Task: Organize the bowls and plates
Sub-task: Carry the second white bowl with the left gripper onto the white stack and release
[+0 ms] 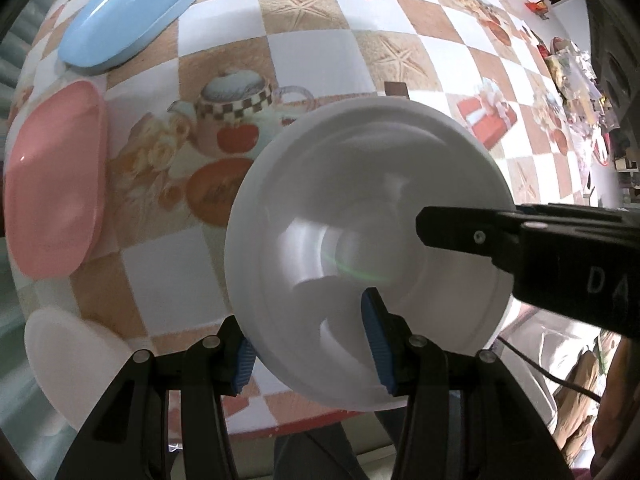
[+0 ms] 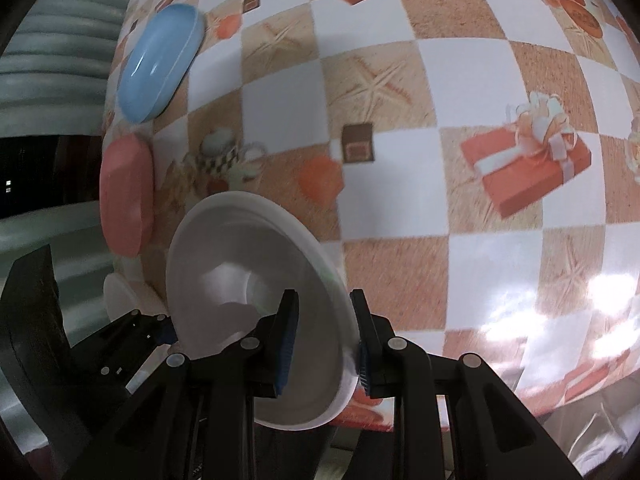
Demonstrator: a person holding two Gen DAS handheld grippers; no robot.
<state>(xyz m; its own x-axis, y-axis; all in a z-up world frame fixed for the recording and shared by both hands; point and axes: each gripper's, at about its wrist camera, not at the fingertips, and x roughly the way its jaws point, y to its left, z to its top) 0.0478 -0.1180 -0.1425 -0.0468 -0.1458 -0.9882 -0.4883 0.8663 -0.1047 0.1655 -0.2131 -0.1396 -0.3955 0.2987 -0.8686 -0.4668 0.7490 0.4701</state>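
Here, both grippers' fingers [image 1: 378, 344] clamped on white bowl [image 1: 360, 216] rim, only right wrist view shows radiator [image 2: 60, 40].

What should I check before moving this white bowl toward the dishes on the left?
1. Left gripper clamped on the white bowl's rim: ok.
2. Right gripper clamped on the opposite rim: ok.
3. Bowl lifted off the tablecloth: ok, it sits tilted.
4. Bowl empty: ok.
5. Blue dish, pink dish and white dish lie apart along the left edge: ok.
6. Clearance under the bowl: cannot tell.
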